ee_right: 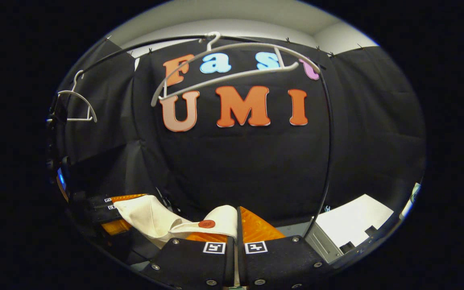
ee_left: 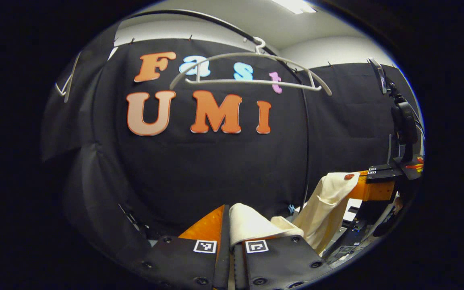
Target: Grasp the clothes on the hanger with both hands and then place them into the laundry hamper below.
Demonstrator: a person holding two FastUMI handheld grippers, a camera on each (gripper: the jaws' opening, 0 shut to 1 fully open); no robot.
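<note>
A cream garment (ee_left: 324, 205) with a red button (ee_left: 349, 176) hangs stretched between the two grippers, off the hanger. My left gripper (ee_left: 232, 219) is shut on one folded edge of it (ee_left: 252, 223), at the bottom of the left gripper view. My right gripper (ee_right: 237, 219) is shut on the edge with the red button (ee_right: 206, 224). Each gripper shows in the other's view: the right one (ee_left: 377, 179) far right, the left one (ee_right: 107, 203) far left. The white hanger (ee_left: 252, 68) hangs bare on the black rail above (ee_right: 232, 60).
A second white hanger (ee_right: 77, 105) hangs at the left of the rail. A black curved rail post (ee_right: 328, 161) runs down on the right. A white box-like object (ee_right: 353, 225) lies low on the right. A black camera stand (ee_left: 403, 121) rises behind the right gripper.
</note>
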